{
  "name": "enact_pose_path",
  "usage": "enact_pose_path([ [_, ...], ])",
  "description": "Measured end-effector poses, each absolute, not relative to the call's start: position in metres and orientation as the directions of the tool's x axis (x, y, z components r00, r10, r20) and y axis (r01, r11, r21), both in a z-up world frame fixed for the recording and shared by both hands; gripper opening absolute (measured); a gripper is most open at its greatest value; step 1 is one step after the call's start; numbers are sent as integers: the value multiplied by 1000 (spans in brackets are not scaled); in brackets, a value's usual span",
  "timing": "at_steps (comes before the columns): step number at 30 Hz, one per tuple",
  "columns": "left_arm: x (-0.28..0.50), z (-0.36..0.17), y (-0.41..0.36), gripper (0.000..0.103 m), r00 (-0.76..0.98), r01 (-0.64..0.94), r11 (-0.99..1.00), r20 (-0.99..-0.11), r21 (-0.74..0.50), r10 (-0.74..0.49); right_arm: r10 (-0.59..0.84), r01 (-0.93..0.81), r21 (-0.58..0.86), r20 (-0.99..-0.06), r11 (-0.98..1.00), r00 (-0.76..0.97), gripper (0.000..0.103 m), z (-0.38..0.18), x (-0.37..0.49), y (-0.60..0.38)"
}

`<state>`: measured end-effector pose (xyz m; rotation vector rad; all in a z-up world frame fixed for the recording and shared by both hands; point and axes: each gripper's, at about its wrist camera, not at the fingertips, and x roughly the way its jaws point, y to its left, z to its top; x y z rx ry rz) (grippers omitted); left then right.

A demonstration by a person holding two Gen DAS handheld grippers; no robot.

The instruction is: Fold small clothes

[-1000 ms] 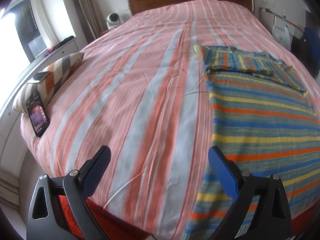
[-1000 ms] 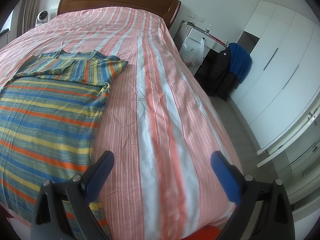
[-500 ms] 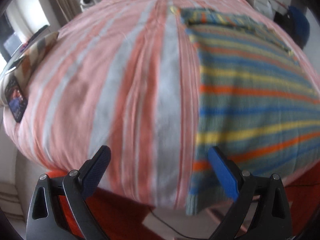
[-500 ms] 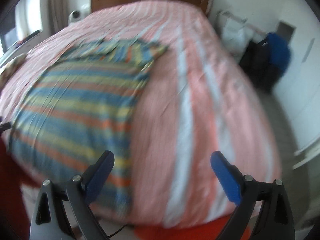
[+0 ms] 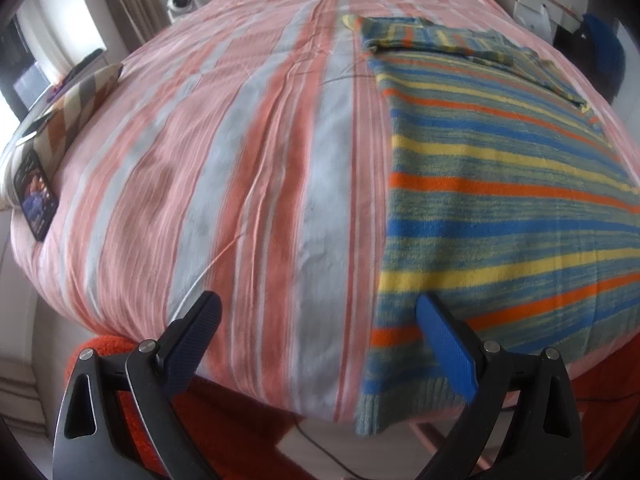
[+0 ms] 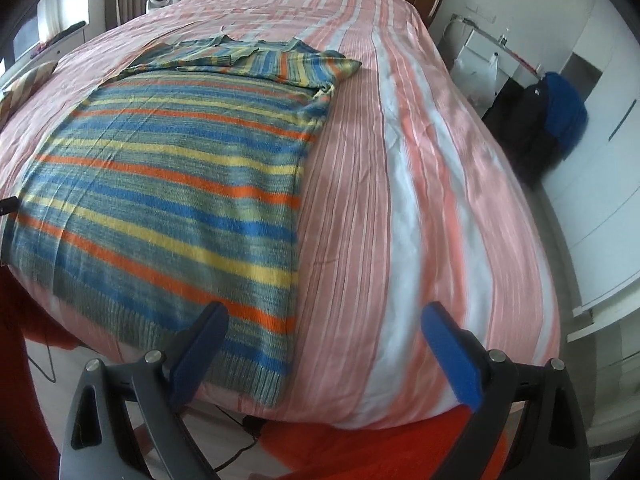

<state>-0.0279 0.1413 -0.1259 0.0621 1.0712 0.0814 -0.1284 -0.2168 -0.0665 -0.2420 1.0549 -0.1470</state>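
Both claws, the left claw (image 5: 318,332) and right claw (image 6: 324,340), have dropped back to the foot of the pink-striped bed (image 5: 248,168), spread and empty, flanking the hem of the flat blue-orange-yellow striped knit sweater (image 6: 168,184): a bottom-up fold looks next.

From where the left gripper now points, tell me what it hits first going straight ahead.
Probably the striped bedspread at the foot of the bed; the open left gripper has the striped sweater just right of its line. Depth is unclear.
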Motion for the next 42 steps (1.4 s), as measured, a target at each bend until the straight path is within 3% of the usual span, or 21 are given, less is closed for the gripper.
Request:
enact_pose_path([
  [23, -25, -133, 143, 99, 459, -28, 994, -882, 106, 107, -417, 16, -485, -734, 874, 536, 96, -56, -122, -208],
  [27, -28, -140, 152, 100, 423, -26, 998, -905, 50, 57, -264, 8, -299, -830, 954, 492, 96, -59, -130, -232],
  [30, -31, -144, 159, 100, 405, -29, 999, -914, -17, -4, -13, 48, 8, -903, 999, 430, 96, -72, -140, -263],
  [33, -35, -147, 155, 99, 389, 0, 999, -920, -51, -47, 190, 87, 241, -902, 967, 387, 86, -88, -150, -276],
  [36, -42, -149, 145, 96, 370, 42, 997, -926, -67, -78, 241, 80, 286, -903, 955, 357, 70, -101, -152, -269],
  [39, -47, -148, 140, 86, 363, 66, 995, -927, -74, -93, 298, 60, 336, -893, 940, 336, 55, -112, -147, -258],
  [42, -50, -146, 140, 72, 349, 65, 991, -928, -114, -130, 324, 59, 360, -890, 931, 321, 51, -122, -141, -253],
])
